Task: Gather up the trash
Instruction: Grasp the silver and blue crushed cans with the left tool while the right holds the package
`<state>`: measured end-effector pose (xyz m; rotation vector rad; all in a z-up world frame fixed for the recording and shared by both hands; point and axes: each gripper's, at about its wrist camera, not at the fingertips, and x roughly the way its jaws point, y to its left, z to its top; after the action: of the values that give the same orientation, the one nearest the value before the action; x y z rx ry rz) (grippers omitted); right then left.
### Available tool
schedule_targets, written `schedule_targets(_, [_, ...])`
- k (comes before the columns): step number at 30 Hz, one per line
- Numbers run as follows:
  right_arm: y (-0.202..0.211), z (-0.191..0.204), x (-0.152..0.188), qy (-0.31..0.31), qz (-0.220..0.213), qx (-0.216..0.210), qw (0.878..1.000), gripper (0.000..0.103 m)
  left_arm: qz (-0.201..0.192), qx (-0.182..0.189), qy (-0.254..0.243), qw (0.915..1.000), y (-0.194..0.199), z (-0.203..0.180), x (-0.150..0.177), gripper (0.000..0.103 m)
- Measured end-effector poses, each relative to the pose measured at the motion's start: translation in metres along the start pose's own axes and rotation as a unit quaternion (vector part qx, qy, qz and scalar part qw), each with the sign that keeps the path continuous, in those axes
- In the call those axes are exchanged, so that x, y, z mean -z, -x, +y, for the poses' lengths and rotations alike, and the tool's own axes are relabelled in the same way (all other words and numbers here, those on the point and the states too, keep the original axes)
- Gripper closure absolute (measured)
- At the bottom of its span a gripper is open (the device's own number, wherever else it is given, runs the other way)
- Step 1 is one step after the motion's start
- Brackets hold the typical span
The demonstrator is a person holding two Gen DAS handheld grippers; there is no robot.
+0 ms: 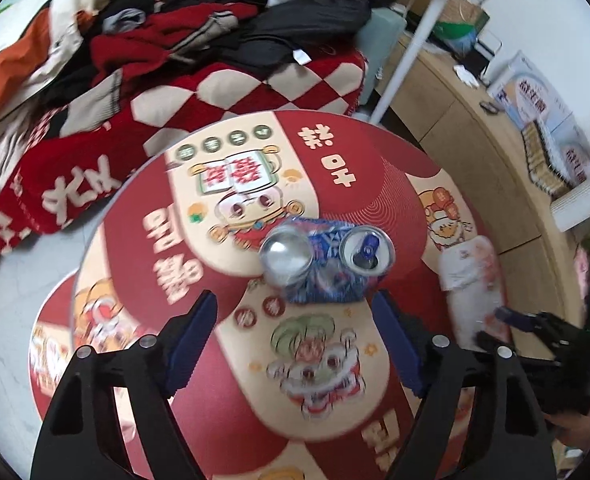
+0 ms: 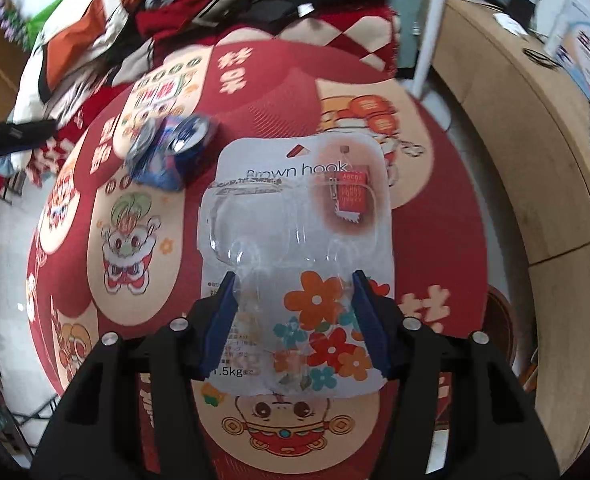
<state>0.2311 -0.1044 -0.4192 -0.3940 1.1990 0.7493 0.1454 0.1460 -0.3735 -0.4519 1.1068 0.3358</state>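
Note:
A crushed blue can (image 1: 327, 260) lies on the round red table (image 1: 391, 184), just ahead of my open left gripper (image 1: 295, 312), between but beyond its fingertips. The can also shows in the right wrist view (image 2: 171, 152). An empty clear blister pack labelled "Brown hook" (image 2: 299, 240) lies flat on the table (image 2: 435, 216). My right gripper (image 2: 295, 292) is open with its blue pads on either side of the pack's near end. The pack (image 1: 475, 280) and the right gripper (image 1: 527, 320) show at the right of the left wrist view.
A sofa with a red checked blanket (image 1: 255, 92) and a heap of clothes (image 1: 199, 32) stands behind the table. A curved wooden counter (image 1: 467, 120) with boxes runs along the right. A white pole (image 1: 411, 48) stands between them.

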Motion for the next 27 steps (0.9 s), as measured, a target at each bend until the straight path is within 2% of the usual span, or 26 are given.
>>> schedule_targets(4, [0.003,-0.014,0.001,-0.015,-0.009,0.001,1.000,0.045,0.008,-0.019,-0.013,0.9997,-0.043,-0.007,-0.012,0.029])
schedule_targets(11, [0.010,-0.037,0.011,-0.034,-0.012,0.006,0.999,0.045,0.031,-0.046,0.026,0.9981,-0.086,0.010,-0.021,0.034])
schedule_targets(18, [0.016,-0.053,0.017,-0.050,-0.017,0.008,0.999,0.045,0.033,-0.056,0.017,0.9977,-0.096,0.010,-0.023,0.035])
schedule_targets(27, [0.019,-0.053,0.016,-0.053,-0.027,0.005,0.998,0.045,0.039,-0.059,0.007,0.9975,-0.104,0.002,-0.019,0.037])
